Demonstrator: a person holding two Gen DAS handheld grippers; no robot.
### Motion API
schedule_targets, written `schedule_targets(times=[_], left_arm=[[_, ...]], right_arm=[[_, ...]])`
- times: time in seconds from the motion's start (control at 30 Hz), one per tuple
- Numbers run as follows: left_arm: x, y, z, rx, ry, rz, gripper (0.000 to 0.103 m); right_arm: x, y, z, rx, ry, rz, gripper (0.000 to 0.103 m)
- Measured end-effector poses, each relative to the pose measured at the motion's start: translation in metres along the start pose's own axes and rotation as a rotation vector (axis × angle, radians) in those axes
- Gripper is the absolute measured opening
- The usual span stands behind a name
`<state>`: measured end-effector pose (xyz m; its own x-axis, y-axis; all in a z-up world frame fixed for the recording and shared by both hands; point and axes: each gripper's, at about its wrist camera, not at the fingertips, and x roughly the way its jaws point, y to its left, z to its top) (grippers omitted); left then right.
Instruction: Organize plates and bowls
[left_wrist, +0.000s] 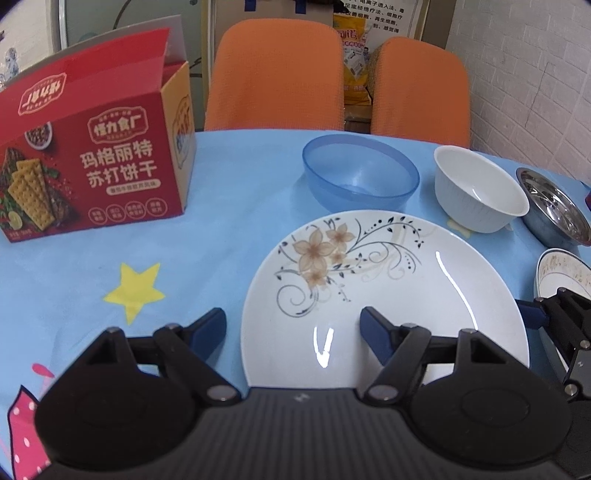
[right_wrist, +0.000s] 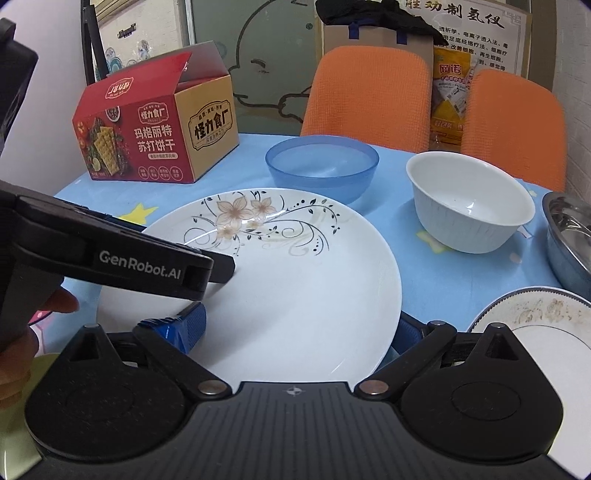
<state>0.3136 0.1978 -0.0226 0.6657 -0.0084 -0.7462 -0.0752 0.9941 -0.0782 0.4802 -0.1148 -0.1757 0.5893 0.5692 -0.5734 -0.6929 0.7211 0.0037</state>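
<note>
A large white plate (left_wrist: 388, 295) with a brown flower pattern lies flat on the blue tablecloth. My left gripper (left_wrist: 291, 325) is open and straddles the plate's left rim, one finger over the plate and the other over the cloth. In the right wrist view the same plate (right_wrist: 295, 295) fills the middle. My right gripper (right_wrist: 301, 326) is open across its near right part. Its left pad hovers above the plate and its right finger sits just past the rim, partly hidden by it. Neither gripper presses on the plate. The left gripper's finger (right_wrist: 221, 267) reaches in from the left.
Behind the plate stand a blue translucent bowl (right_wrist: 321, 166), a white bowl (right_wrist: 469, 203) and a steel bowl (right_wrist: 569, 240). A small patterned plate (right_wrist: 535, 317) lies at the near right. A red cracker box (left_wrist: 96, 158) stands at the back left. Two orange chairs (left_wrist: 277, 74) stand behind the table.
</note>
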Motion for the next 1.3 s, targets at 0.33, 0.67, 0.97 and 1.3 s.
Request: schedule_targets(times=[0.33, 0.67, 0.97, 1.3], left_arm=[[0.002, 0.001, -0.002, -0.014, -0.012, -0.029, 0.073], [-0.001, -0.007, -0.004, -0.009, -0.033, -0.021, 0.067], [-0.018, -0.009, 0.013, -0.009, -0.052, -0.026, 0.066], [-0.086, -0.017, -0.005, 0.022, -0.11, 0.0, 0.066]], right_arm=[[0.003, -0.001, 0.0, -0.009, -0.027, 0.004, 0.09], [0.001, -0.002, -0.001, -0.014, -0.039, 0.005, 0.086], [-0.016, -0.003, 0.009, 0.054, -0.075, -0.001, 0.086], [-0.068, 0.02, 0.007, 0.037, -0.132, 0.003, 0.086]])
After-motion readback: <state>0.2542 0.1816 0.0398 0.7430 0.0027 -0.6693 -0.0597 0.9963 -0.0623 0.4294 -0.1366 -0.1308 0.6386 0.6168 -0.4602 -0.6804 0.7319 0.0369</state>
